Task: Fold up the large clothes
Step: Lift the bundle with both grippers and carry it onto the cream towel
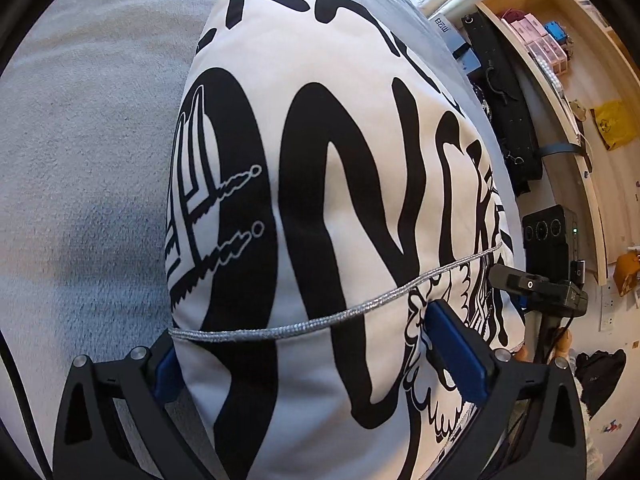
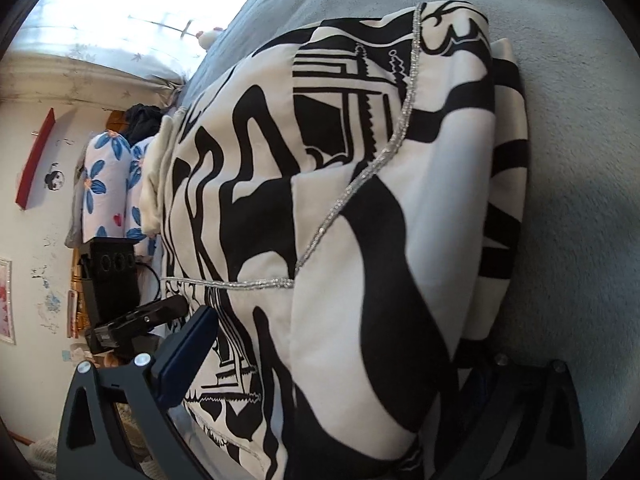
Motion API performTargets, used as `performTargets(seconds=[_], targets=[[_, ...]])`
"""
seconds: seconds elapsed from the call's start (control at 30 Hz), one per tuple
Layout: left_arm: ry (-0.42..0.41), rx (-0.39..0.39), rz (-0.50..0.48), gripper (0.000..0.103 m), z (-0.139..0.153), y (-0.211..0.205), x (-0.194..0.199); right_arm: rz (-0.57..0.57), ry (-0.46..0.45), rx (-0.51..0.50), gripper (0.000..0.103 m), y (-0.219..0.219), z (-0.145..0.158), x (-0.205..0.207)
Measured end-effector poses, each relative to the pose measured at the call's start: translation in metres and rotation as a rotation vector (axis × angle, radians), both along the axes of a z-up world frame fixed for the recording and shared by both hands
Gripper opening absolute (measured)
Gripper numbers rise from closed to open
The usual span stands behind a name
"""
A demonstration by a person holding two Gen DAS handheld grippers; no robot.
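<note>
Folded white garment with black print (image 1: pixel 320 200) lies on the grey bed cover (image 1: pixel 88 128), directly ahead of both my pairs of fingers and partly between them. My left gripper (image 1: pixel 316 360) stands wide open, straddling the near end; pads not pressing. My right gripper (image 2: pixel 332 372): spread around the bundle, grip cannot be told. Garment's long axis runs away from my left fingers. Silver cord (image 1: pixel 332 316) crosses it.

Daylight is coming through a curtained window (image 2: pixel 120 12); wooden shelves (image 1: pixel 560 52) are standing beside a grey-blanketed bed (image 1: pixel 80 120).
</note>
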State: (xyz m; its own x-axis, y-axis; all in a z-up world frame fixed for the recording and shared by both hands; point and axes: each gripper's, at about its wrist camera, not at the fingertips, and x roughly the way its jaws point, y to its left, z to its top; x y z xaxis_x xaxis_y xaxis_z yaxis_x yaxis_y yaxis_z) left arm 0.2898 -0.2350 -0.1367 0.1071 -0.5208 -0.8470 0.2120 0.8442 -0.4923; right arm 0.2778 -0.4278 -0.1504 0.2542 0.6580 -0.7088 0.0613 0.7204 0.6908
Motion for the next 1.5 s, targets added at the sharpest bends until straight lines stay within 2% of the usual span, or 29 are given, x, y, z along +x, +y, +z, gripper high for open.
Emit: performTargets(seconds=[0.1, 0.17, 0.2, 0.27, 0.33, 0.37, 0.43, 0.5, 0.67, 0.97, 1.33, 1.5], targets=[[-0.018, 0.016, 0.005, 0.098, 0.004, 0.006, -0.005, 0.005, 0.009, -0.059, 0.102, 0.009, 0.004, 0.001], [-0.053, 0.034, 0.006, 0.088, 0.010, 0.002, -0.011, 0.012, 0.005, -0.115, 0.096, 0.016, 0.010, -0.001], [-0.071, 0.045, 0.003, 0.085, 0.013, 0.000, -0.013, 0.015, -0.004, -0.119, 0.090, 0.018, 0.013, -0.002], [-0.113, 0.069, -0.001, 0.073, 0.022, -0.005, -0.018, 0.012, -0.020, -0.132, 0.080, 0.020, 0.021, -0.005], [-0.150, 0.086, -0.005, 0.064, 0.031, -0.009, -0.022, -0.005, -0.033, -0.123, 0.063, 0.018, 0.028, -0.009], [-0.180, 0.100, -0.010, 0.059, 0.037, -0.013, -0.026, -0.016, -0.039, -0.113, 0.059, 0.018, 0.033, -0.012], [-0.231, 0.126, -0.017, 0.054, 0.048, -0.020, -0.032, -0.028, -0.065, -0.118, 0.043, 0.021, 0.046, -0.016], [-0.274, 0.156, -0.023, 0.051, 0.058, -0.025, -0.038, -0.016, -0.098, -0.165, 0.036, 0.030, 0.059, -0.020], [-0.331, 0.197, -0.041, 0.047, 0.086, -0.023, -0.054, 0.023, -0.161, -0.262, 0.033, 0.067, 0.086, -0.034], [-0.372, 0.220, 0.001, 0.047, 0.139, 0.033, -0.077, 0.056, -0.243, -0.244, 0.033, 0.123, 0.128, -0.053], [-0.431, 0.212, 0.111, 0.047, 0.217, 0.163, -0.110, 0.177, -0.366, -0.223, 0.033, 0.242, 0.197, -0.056], [-0.470, 0.220, 0.163, 0.047, 0.251, 0.223, -0.110, 0.240, -0.431, -0.209, 0.033, 0.306, 0.227, -0.046]])
